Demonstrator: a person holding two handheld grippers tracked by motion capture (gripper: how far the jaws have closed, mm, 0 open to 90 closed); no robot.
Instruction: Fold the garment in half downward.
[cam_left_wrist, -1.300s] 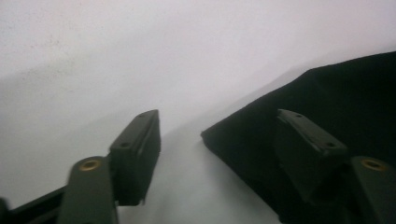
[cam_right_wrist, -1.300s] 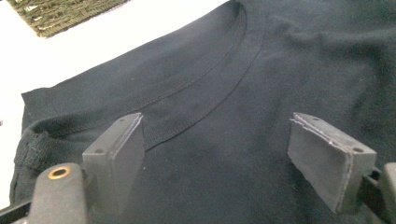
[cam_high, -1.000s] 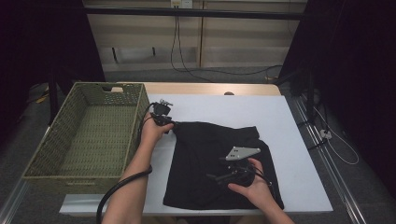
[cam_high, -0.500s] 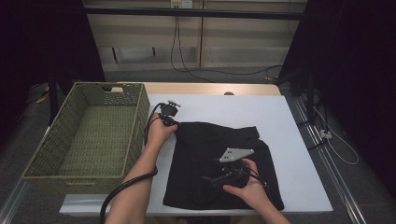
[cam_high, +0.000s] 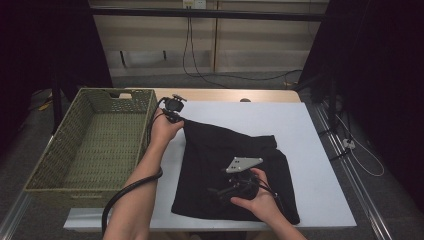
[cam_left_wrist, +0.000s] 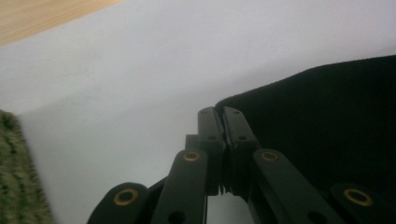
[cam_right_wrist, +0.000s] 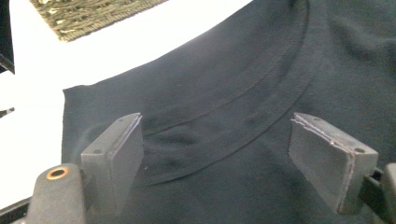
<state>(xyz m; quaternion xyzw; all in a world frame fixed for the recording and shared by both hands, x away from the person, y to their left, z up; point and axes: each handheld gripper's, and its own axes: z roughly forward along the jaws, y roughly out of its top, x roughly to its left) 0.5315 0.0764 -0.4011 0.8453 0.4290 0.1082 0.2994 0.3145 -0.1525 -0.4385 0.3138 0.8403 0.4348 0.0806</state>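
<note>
Closed left gripper (cam_left_wrist: 223, 116) fingers hide any pinched black garment (cam_left_wrist: 327, 121) edge.

Black tongs (cam_left_wrist: 223, 114) with brass rivets, seemingly grey-padded; black cables.

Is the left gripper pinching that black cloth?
Touching. In the left gripper view, the left gripper has its jaws shut on the corner of the black cloth.

Black garment (cam_high: 235, 165), green wicker basket (cam_high: 75, 170)
</note>
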